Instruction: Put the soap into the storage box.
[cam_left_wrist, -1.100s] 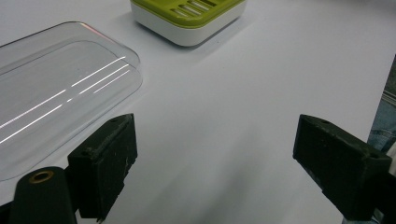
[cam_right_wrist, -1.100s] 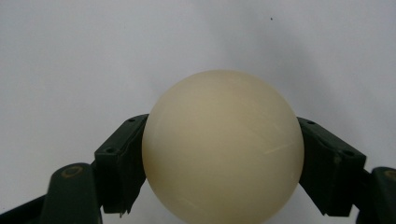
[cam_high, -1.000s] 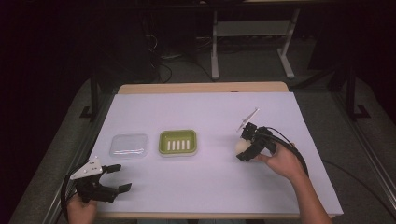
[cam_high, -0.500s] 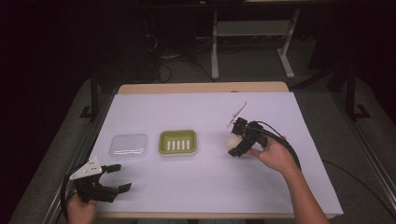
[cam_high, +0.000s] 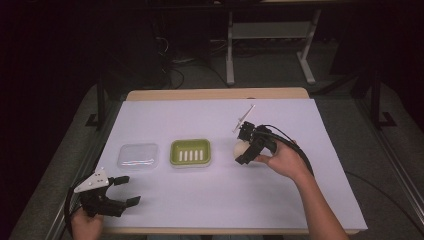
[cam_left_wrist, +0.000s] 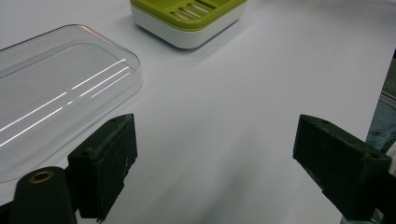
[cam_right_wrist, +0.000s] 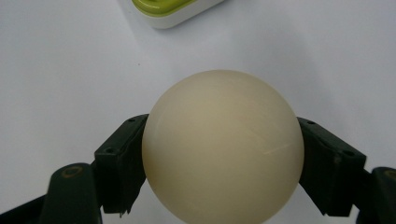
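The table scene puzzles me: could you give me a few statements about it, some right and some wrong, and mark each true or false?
1. The right tool grips a cream ball. True.
2. The left tool holds the clear lid. False: its jaws are wide apart with nothing between them, and the lid lies on the table.
3. The green dish sits between the lid and the ball. True.
4. The ball rests in the dish. False: the tool holds it to the right of the dish.
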